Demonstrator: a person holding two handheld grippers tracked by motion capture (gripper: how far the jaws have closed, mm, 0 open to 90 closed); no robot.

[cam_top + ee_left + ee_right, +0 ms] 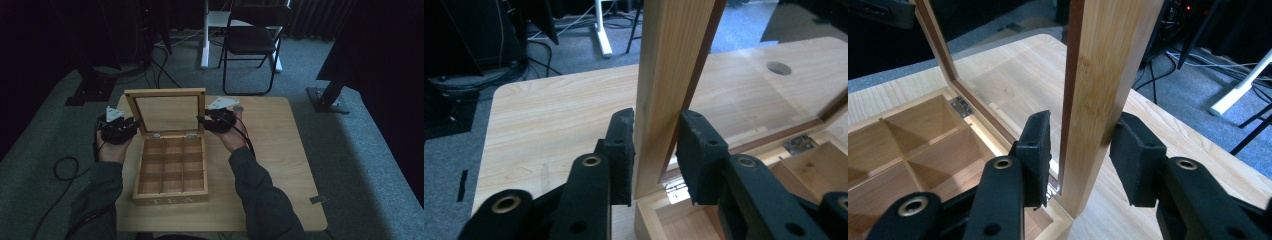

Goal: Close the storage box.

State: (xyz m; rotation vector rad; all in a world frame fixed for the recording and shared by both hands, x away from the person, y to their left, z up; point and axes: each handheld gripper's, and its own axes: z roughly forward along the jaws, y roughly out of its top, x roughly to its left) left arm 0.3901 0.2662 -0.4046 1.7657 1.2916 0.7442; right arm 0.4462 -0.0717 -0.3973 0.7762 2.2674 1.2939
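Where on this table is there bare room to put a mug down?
Right of the tea box, the table is bare to its far edge. Left of the box is a narrower strip. Around the raised lid, both grippers crowd in.

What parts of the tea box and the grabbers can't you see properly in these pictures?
- Top of the lid: cut off by the upper edge in both gripper views.
- Front of the box: the gripper views stop short of it.
- Left gripper and right gripper: too small and dark in the high view to tell whether they touch the lid.
- Room behind the chair: too dark to make out.
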